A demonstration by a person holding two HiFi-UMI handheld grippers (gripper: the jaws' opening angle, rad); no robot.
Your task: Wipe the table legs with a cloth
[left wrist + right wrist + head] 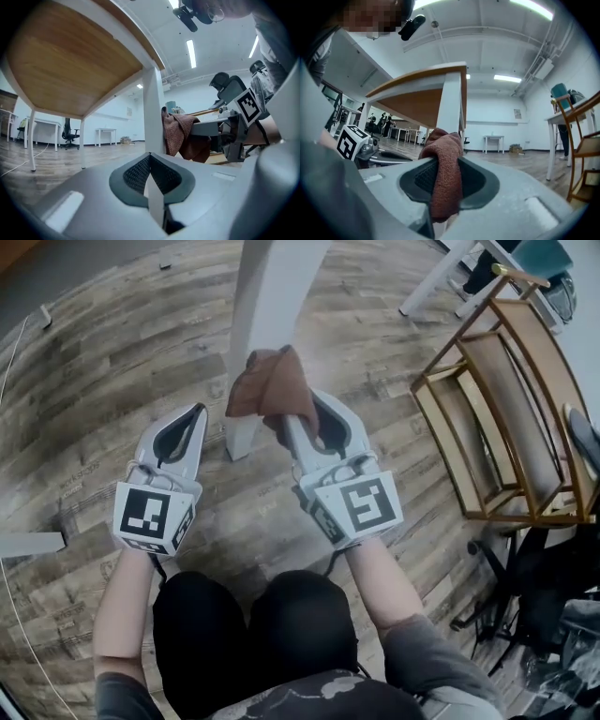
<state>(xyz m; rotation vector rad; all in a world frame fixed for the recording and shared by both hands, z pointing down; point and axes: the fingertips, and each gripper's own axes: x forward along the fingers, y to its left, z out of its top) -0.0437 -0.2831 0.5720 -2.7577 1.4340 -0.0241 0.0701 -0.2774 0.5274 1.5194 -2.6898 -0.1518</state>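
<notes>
While the right gripper (305, 418) has its fingers pinching the brown cloth (272, 381), the left gripper (192, 418) has its fingers pressed together.
Cloth bunched above the right fingers, lying against the white table leg (258, 324), low on it; left gripper just beside that leg; wooden floor (112, 362) beneath; wooden chair (506, 399) well apart, rightward.

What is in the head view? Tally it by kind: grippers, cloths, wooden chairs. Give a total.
Grippers: 2, left gripper and right gripper
cloth: 1
wooden chair: 1
Total: 4
</notes>
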